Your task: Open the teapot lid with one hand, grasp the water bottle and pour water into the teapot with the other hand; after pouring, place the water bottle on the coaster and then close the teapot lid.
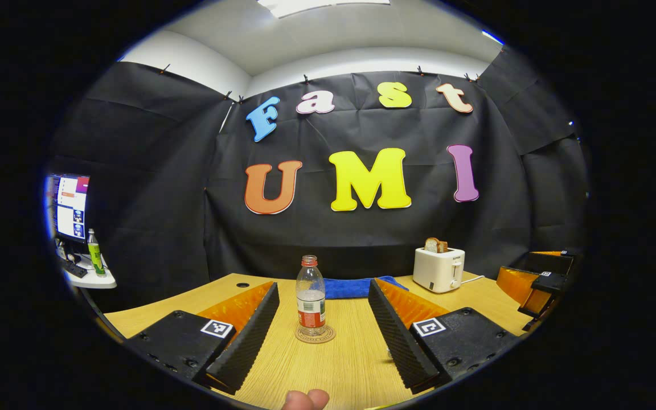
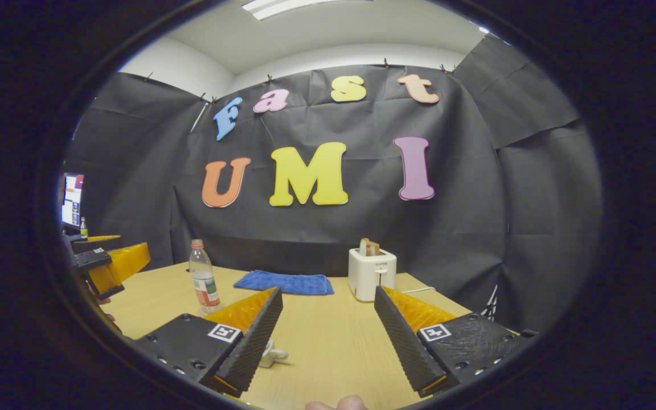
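The water bottle [image 1: 310,296] stands upright on a round coaster [image 1: 315,334] on the wooden table [image 1: 339,364], dead ahead at twelve o'clock in the left gripper view, beyond the fingertips and framed by the gap between them. The left gripper [image 1: 322,353] is spread wide, grasping nothing. The right gripper [image 2: 328,347] is likewise released, jaws apart and empty; in the right gripper view the bottle sits at about ten o'clock, well apart from it. A small white object [image 2: 272,354] peeks out beside that gripper's left finger (possibly part of the teapot, too hidden to tell).

The bottle looks like thin clear plastic, uncapped and mostly empty, so it should be light, easy to tip and inclined to dent under a hard squeeze. The labelled band at mid-body seems the best hold: probably less slippery than bare plastic and low enough to keep it steady while tilting.

A blue cloth [image 1: 356,287] lies behind the bottle, and a white toaster [image 1: 439,269] holding bread stands at two o'clock.
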{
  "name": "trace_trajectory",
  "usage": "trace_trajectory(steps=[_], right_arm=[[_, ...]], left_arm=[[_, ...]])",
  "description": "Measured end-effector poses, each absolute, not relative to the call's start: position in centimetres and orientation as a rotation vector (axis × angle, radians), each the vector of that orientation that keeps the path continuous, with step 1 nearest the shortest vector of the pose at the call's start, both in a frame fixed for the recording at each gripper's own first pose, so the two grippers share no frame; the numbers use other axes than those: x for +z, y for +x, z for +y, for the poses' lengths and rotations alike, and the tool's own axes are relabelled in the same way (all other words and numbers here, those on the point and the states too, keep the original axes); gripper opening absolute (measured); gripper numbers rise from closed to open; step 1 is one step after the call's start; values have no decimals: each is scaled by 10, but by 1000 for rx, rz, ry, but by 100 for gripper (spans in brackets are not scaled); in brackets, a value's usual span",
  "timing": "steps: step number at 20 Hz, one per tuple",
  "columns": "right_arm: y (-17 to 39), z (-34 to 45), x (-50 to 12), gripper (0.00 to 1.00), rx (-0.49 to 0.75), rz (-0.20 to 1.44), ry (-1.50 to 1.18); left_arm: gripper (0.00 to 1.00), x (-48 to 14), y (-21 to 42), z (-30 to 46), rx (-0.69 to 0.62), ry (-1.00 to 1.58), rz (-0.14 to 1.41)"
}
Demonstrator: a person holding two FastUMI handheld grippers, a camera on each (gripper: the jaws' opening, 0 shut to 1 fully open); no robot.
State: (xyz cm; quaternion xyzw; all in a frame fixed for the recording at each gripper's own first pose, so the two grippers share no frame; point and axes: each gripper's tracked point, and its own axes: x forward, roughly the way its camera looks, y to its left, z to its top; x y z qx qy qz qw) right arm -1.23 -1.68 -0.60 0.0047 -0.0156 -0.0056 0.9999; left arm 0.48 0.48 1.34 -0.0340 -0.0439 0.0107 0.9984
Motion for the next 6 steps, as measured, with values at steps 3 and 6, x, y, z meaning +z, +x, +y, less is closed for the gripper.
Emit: trace_trajectory(steps=[3,6], right_arm=[[-16,-12,1,96,-14,-42,-24],[-18,-9,4,97,-15,-41,-42]], left_arm=[[98,12,2,4,19,-58,-80],[98,14,1,2,13,-62,-79]])
